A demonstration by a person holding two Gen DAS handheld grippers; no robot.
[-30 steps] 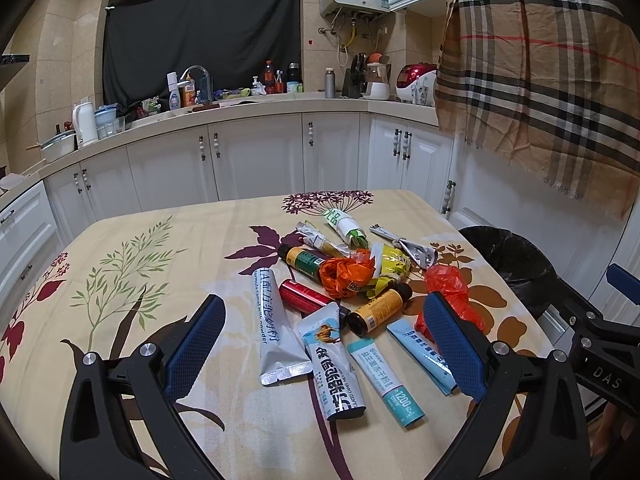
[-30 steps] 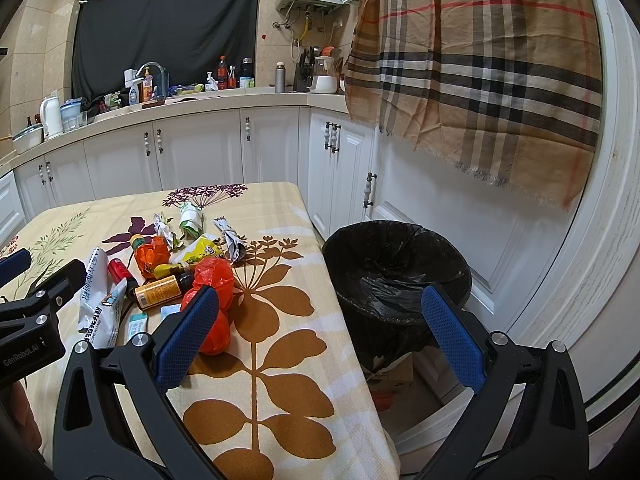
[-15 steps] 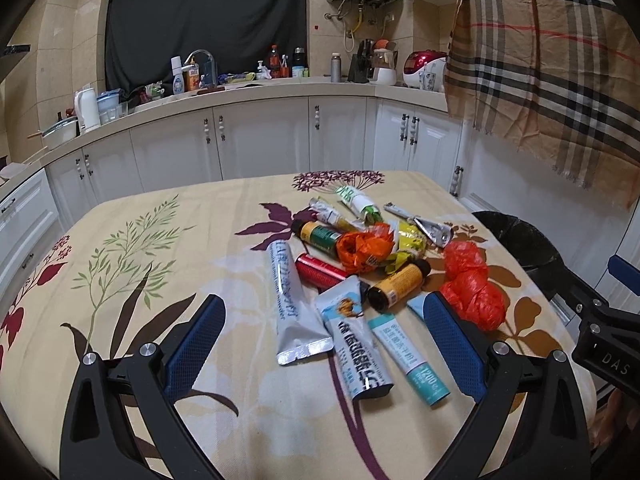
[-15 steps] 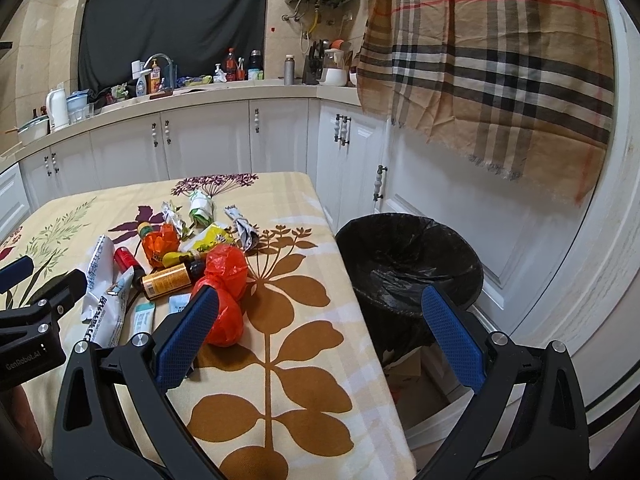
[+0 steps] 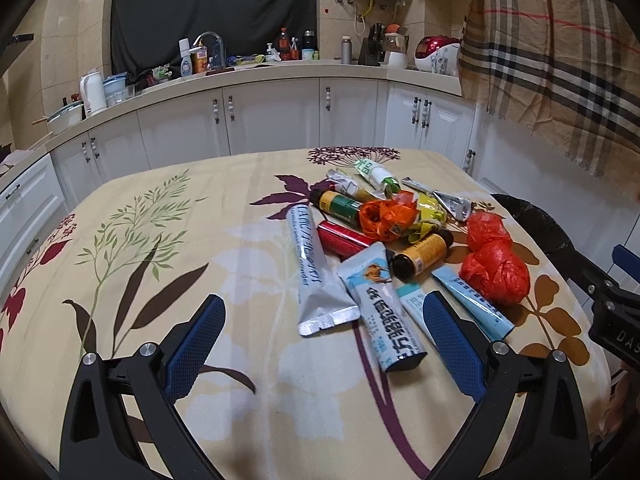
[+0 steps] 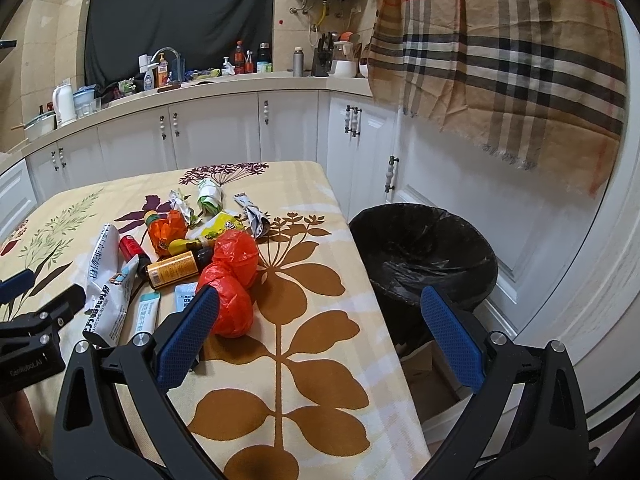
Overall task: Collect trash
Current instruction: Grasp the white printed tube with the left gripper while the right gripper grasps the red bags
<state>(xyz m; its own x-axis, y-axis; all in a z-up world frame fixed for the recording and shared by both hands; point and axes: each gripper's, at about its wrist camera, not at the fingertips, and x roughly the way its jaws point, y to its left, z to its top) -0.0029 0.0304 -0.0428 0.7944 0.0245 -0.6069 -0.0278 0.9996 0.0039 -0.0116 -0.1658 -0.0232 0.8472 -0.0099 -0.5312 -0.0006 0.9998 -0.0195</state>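
Left view: the left hand-held gripper [image 5: 320, 340] is wide apart and holds nothing. The trash [image 5: 384, 240] lies on the surface [image 5: 160, 240] at 1 o'clock; the silver tube [image 5: 310, 264] points at 12.

Right view: the right hand-held gripper [image 6: 318, 330] is apart too. The red bag [image 6: 228, 304] touches its left pad (nearer, I think). The bin [image 6: 424, 256] sits at 1 o'clock.

Two red bags [image 5: 493, 270]; three bottles [image 5: 420, 255]; one bin [image 6: 424, 256].
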